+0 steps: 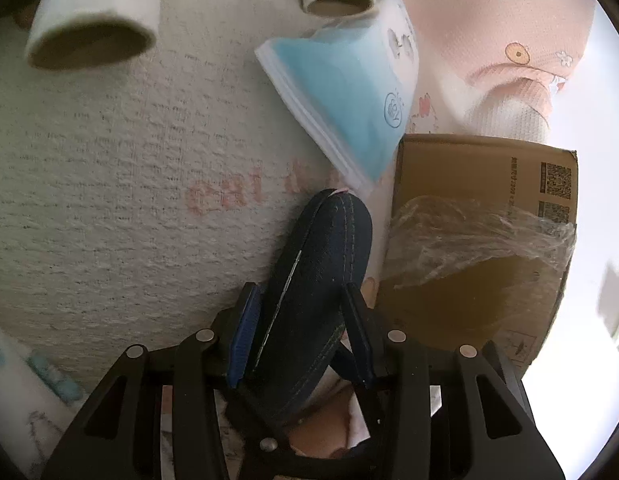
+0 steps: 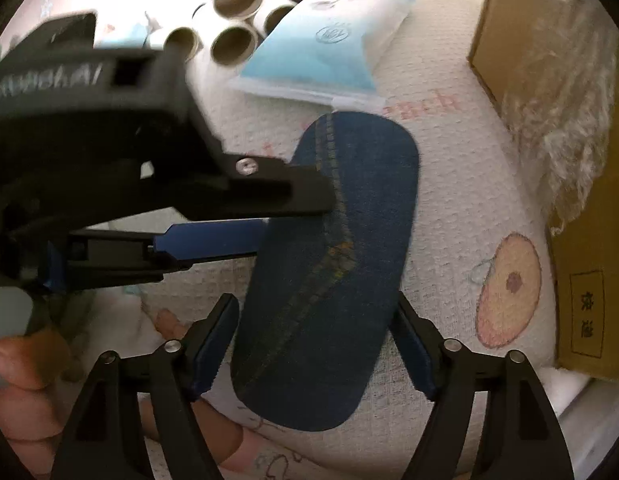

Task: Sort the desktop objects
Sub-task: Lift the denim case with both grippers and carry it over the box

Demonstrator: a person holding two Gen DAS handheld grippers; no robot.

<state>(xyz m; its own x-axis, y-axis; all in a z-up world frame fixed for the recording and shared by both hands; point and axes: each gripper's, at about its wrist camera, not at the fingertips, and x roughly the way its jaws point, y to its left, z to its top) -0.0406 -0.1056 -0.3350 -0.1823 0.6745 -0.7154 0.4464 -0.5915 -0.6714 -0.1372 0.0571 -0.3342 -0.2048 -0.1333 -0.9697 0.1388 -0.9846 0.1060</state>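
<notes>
Landmark: denim case (image 2: 329, 272), lying on the white printed cloth (image 1: 109, 184).

Cloth: covers the whole work surface under everything.

Cardboard box (image 1: 481, 216): just right of the case, open side showing, crumpled clear plastic film (image 1: 481, 232) spilling from it. Other contents cannot be made out.

Pack of blue masks (image 1: 349, 92): just beyond the case's far end, nearly touching it.

Cardboard tubes (image 2: 233, 20): cluster farther beyond, left of the pack, open ends visible.

Left gripper (image 1: 301, 320): fingers clamped across the case from the left side.

Right gripper (image 2: 315, 344): fingers spread wide, straddling the near end of the case; contact cannot be told.
</notes>
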